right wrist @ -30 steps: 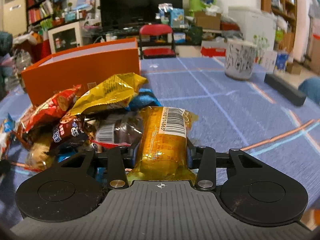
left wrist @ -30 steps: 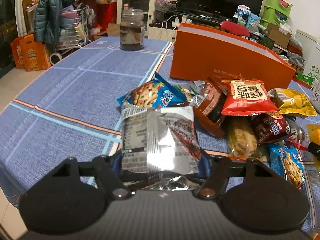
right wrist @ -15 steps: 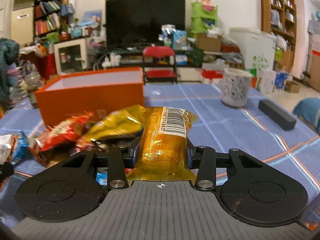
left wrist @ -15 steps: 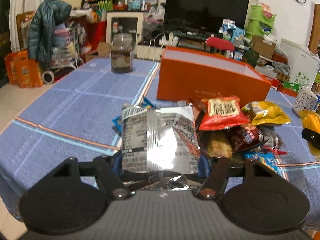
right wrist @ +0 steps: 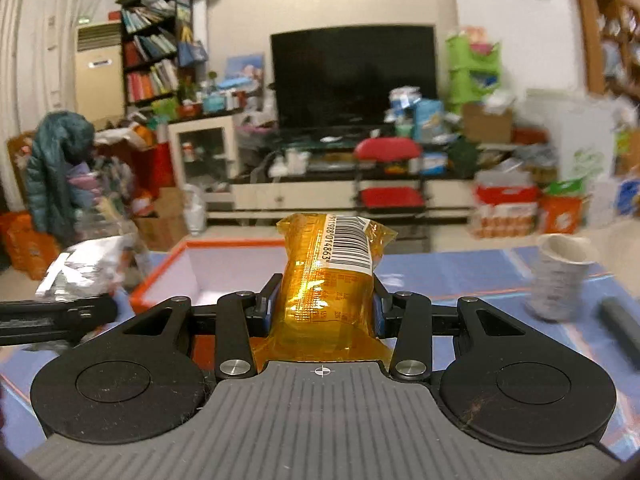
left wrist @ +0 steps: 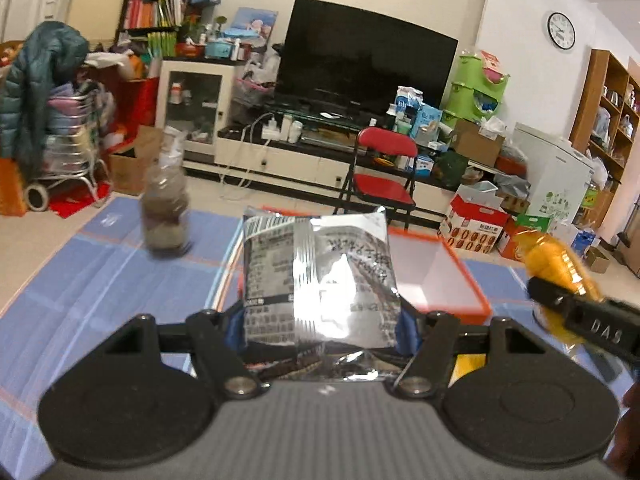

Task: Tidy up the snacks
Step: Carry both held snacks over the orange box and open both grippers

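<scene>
Blue tablecloth [left wrist: 100, 280]; orange box [left wrist: 448, 276]; both packets gripped.

The left gripper [left wrist: 320, 320] stands half-wide, clamping a packet. The right gripper [right wrist: 322, 310], just beside it, pinches narrowly on another

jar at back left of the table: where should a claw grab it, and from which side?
Take the jar across its round body below the narrower neck, coming in level from the near side. It stands upright and alone on the table, so nothing blocks that approach. The picture is blurred; a judgement.

Crinkled shiny foil packet [left wrist: 320, 280]; glossy orange plastic wrapper [right wrist: 328, 280]; matt black claws.
</scene>
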Tool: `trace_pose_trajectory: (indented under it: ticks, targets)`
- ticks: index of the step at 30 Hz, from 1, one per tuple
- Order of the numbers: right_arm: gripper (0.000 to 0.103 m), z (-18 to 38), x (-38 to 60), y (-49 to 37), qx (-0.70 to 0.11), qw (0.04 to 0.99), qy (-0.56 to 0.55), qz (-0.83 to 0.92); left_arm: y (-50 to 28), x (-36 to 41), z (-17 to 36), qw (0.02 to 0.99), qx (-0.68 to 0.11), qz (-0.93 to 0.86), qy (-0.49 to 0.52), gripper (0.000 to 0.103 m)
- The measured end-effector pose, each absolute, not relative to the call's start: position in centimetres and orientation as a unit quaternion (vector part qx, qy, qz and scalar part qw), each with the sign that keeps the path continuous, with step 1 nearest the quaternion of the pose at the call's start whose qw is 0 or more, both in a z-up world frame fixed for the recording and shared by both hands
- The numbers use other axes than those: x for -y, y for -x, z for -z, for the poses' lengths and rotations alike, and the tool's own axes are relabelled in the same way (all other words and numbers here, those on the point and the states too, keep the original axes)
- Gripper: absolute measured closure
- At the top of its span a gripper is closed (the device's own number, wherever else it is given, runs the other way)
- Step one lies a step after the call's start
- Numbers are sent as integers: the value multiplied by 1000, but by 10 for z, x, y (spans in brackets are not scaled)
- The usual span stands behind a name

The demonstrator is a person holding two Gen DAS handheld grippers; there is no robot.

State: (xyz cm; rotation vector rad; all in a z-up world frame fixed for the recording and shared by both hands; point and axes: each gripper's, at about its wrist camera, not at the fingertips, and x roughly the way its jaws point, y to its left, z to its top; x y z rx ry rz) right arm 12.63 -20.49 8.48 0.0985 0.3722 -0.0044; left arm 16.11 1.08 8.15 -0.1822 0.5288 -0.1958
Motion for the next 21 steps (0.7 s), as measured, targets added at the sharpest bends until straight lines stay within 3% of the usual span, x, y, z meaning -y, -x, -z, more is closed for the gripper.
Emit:
trace_pose_trajectory:
  ticks: [11,14,18,20,21]
  targets:
    - [77,-59,209,-286,-261,964,-44,-5,-306,15,-64,944,-315,73,62,35]
    - [66,-52,209,-302,-282,958,-45,-8,-310,15,-56,944,-318,78,54,32]
    - [47,-69,218,-267,-237,969,-64,0,-278,-1,-73,953,-285,88,53,23]
    - [39,-77,221,-233,-212,976,-58,4,-252,-13,-84,962,-256,84,45,1]
    - [33,-79,220,-214,-201,978,-47,6,-235,-21,-88,967,-239,78,45,2]
